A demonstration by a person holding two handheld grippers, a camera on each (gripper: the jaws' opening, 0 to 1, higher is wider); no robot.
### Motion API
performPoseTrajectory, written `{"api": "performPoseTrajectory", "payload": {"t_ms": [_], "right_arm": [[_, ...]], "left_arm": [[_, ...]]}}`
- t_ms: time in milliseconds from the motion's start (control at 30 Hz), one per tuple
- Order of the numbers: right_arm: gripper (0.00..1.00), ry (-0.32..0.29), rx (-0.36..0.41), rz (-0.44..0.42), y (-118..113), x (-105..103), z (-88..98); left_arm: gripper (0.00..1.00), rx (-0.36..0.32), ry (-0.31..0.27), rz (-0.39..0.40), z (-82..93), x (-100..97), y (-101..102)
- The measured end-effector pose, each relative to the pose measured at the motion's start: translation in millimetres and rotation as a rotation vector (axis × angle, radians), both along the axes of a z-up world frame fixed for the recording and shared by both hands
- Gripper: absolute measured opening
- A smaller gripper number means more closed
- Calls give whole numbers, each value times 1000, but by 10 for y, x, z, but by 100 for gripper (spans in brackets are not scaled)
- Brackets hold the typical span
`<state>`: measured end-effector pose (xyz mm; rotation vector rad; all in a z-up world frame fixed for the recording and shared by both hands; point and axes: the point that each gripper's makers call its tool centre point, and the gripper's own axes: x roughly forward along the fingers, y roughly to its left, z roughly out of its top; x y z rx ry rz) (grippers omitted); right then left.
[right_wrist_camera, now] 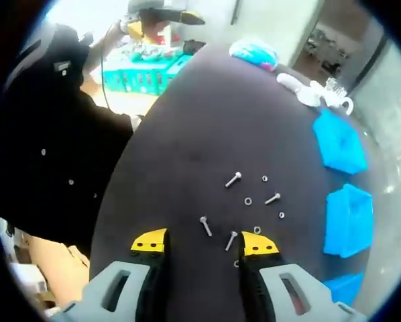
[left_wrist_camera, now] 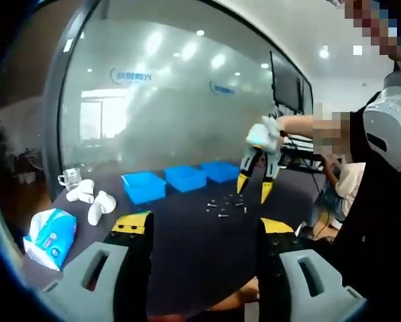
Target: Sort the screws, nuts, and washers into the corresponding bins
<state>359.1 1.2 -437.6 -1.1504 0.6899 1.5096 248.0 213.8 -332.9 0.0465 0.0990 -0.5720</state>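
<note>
Table (right_wrist_camera: pixel 187 134) carries everything: three blue bins (left_wrist_camera: pixel 183 178) lined along its far edge, ready for sorting. Screws (right_wrist_camera: pixel 233 179), nuts and washers lie scattered before them. Right tool (right_wrist_camera: pixel 204 245) hovers released above a screw; left tool (left_wrist_camera: pixel 204 225), also released, waits well back.

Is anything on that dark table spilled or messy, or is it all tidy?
The only mess is the loose screws, nuts and washers scattered on the dark table, outside the blue bins. That looks like unsorted work rather than an accident. Nothing appears tipped or broken.
</note>
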Motion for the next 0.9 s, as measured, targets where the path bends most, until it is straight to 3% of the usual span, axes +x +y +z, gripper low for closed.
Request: {"api": "performPoseTrajectory", "payload": {"t_ms": [367, 900], "right_arm": [[30, 1, -82, 66, 16, -6, -193], [17, 28, -112, 96, 93, 4, -279]], "left_arm": [[57, -1, 18, 10, -72, -52, 22], [57, 18, 42, -22, -143, -95, -55]]}}
